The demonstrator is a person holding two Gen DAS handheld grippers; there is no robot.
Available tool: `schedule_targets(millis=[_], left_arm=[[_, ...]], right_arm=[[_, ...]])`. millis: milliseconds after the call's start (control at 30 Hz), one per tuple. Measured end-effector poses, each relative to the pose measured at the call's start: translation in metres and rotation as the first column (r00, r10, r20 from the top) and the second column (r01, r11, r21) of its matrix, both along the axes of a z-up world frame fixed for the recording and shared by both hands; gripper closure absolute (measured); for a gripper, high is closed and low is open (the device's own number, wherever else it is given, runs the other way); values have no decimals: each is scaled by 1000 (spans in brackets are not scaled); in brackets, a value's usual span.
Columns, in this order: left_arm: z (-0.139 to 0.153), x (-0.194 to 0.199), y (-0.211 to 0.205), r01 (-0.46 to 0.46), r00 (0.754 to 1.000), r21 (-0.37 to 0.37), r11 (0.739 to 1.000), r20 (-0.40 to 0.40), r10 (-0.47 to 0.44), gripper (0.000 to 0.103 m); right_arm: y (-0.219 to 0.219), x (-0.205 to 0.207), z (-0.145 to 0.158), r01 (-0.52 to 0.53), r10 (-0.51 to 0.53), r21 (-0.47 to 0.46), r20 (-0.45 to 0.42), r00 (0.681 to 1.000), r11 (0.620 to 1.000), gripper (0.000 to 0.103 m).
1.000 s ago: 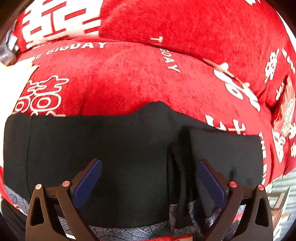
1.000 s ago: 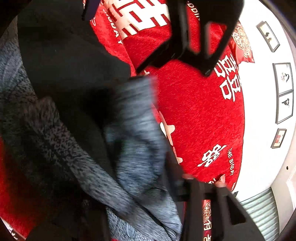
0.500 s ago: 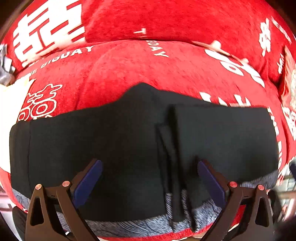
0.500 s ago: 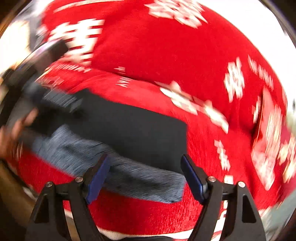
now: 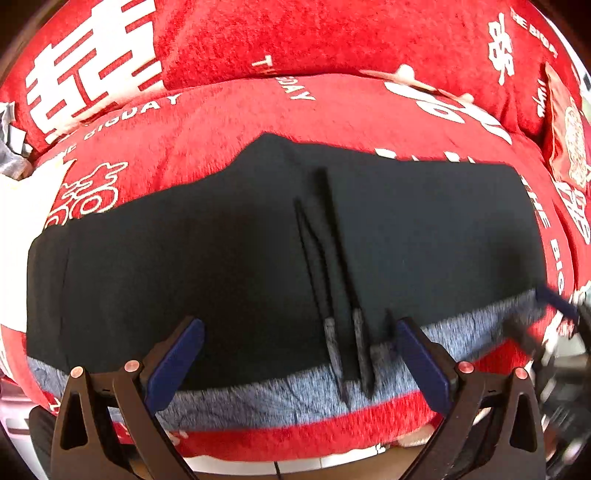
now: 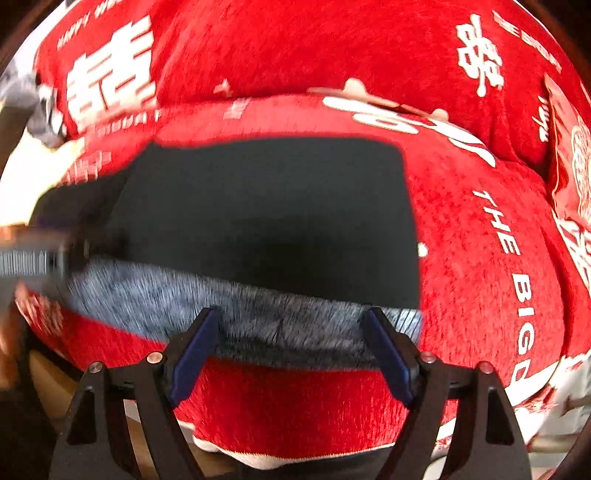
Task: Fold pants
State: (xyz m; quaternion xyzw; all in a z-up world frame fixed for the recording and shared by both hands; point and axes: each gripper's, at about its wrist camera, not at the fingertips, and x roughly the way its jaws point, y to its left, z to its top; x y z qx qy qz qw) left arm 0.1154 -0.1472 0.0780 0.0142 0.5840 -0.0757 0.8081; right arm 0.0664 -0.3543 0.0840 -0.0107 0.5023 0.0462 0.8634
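Note:
Black pants lie flat across a red sofa seat, with a grey heathered inner layer showing along the near edge. A folded edge and pleats run down the middle. My left gripper is open and empty, hovering over the near edge. My right gripper is open and empty over the grey strip at the right end of the pants. It shows blurred at the right edge of the left wrist view.
The red sofa cover with white lettering has a back cushion behind the pants. A red patterned pillow stands at the far right. A white surface lies at the left. Floor shows below the seat's front edge.
The right gripper let go of the grey cloth and swung round to face the sofa, pulled back from the pants. The left gripper drew back, so more of the flattened pants shows.

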Motion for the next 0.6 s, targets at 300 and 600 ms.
schedule_targets(millis=[300, 600], left_arm=[[-20, -4, 1, -17, 999, -13, 1000, -48, 16, 0], [-21, -3, -2, -21, 999, -6, 1000, -51, 21, 0]], right_arm=[[25, 70, -7, -30, 27, -143, -23, 999, 989, 13], [24, 124, -11, -42, 38, -161, -31, 999, 986, 0]])
